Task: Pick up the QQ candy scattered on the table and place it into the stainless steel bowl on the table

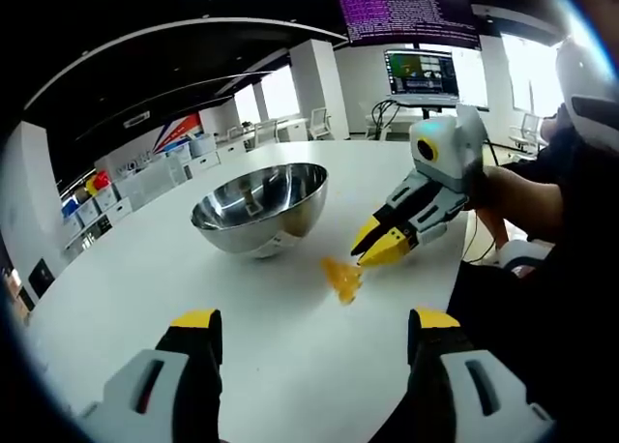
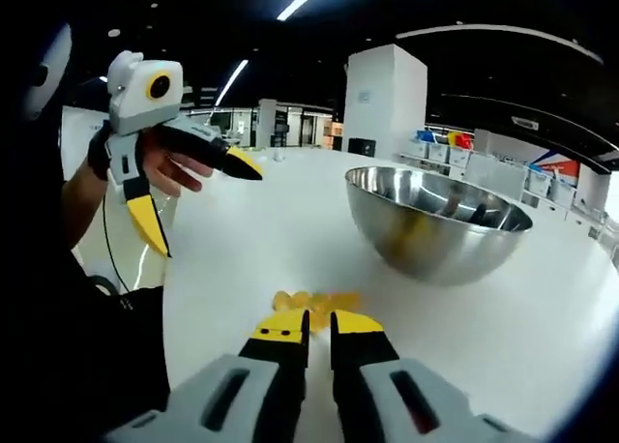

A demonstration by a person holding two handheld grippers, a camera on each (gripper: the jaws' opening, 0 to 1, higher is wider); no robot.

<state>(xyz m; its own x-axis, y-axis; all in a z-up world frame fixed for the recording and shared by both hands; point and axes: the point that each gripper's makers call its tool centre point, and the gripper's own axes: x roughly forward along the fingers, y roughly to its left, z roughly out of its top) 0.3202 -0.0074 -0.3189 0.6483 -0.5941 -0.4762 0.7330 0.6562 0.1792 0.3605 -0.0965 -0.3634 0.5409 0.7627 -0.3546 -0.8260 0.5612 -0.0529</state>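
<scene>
While the yellow QQ candy [image 1: 341, 277] lies in a small heap on the white desk [image 1: 145, 288] just beside the stainless steel bowl [image 1: 261, 207], the right tongs [image 1: 374, 251] sit at that heap, tips nearly together, though whether they pinch a piece cannot be told. Farther from the bowl, the left tongs [image 2: 198, 203] hang above the desk, spread wide apart.
</scene>
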